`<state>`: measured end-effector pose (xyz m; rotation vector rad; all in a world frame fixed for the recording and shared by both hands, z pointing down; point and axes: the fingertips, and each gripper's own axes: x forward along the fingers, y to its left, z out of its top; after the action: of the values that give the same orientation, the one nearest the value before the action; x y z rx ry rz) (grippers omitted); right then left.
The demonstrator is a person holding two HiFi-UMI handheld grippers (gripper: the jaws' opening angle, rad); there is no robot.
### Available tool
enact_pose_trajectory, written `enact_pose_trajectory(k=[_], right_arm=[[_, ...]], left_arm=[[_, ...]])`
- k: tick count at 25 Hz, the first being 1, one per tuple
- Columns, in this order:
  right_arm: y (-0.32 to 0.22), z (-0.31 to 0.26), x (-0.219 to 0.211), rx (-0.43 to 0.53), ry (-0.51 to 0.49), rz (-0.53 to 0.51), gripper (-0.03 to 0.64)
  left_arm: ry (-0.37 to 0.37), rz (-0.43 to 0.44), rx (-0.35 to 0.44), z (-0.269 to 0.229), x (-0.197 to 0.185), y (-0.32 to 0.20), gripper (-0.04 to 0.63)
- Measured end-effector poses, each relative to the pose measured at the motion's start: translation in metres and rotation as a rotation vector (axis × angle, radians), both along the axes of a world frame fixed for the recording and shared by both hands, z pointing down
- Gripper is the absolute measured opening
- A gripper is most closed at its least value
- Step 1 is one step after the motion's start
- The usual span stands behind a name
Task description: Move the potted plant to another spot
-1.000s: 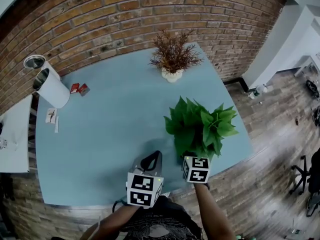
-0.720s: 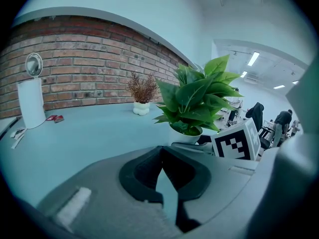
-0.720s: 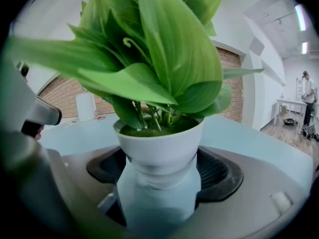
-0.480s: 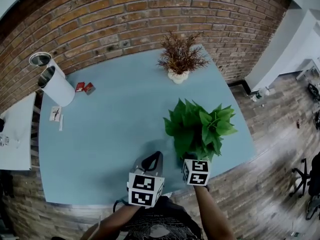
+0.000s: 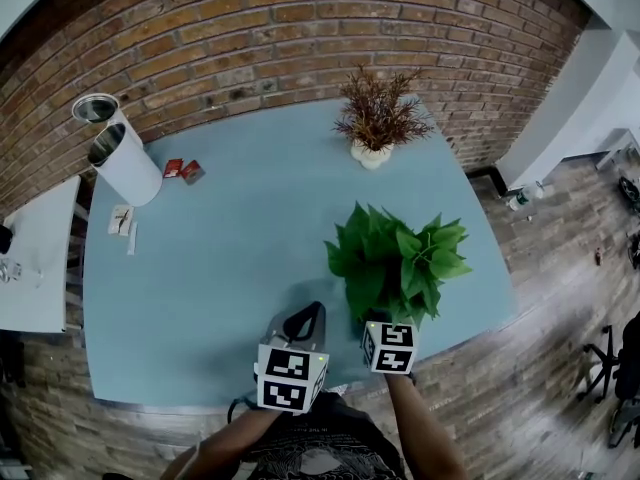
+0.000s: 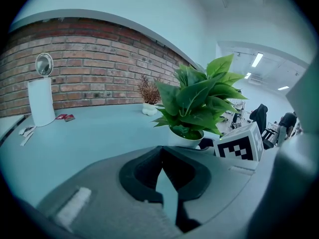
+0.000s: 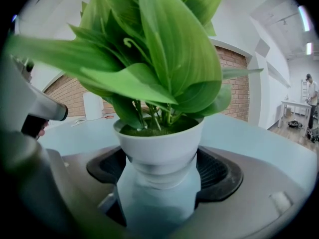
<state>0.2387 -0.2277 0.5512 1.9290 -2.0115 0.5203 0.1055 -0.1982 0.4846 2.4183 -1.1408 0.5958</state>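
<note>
Pale blue bench (image 5: 220,268): green leafy plant in white pot (image 5: 395,258) is at five o'clock, pinched between the jaws of the right gripper (image 7: 159,168); left gripper (image 5: 304,323), jaws pressed together and empty, at its nine o'clock.

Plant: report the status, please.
Right gripper shut on plant. Left gripper shut, empty. Dried plant far off, not in the way.

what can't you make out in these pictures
- Head view: the green plant's leaves hide its white pot and the right gripper jaws.
- Head view: red items near the brick wall, too small to identify.
- Right gripper view: pot's underside hidden by the gripper; lifted or resting unclear.
</note>
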Motion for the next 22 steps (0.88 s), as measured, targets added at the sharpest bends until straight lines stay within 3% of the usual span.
enact_pose_trajectory(k=[22], right_arm=[[0.002, 0.006, -0.089, 0.006, 0.005, -0.078, 0.442]], left_arm=[[-0.006, -0.071, 0.004, 0.012, -0.080, 0.000, 0.003]])
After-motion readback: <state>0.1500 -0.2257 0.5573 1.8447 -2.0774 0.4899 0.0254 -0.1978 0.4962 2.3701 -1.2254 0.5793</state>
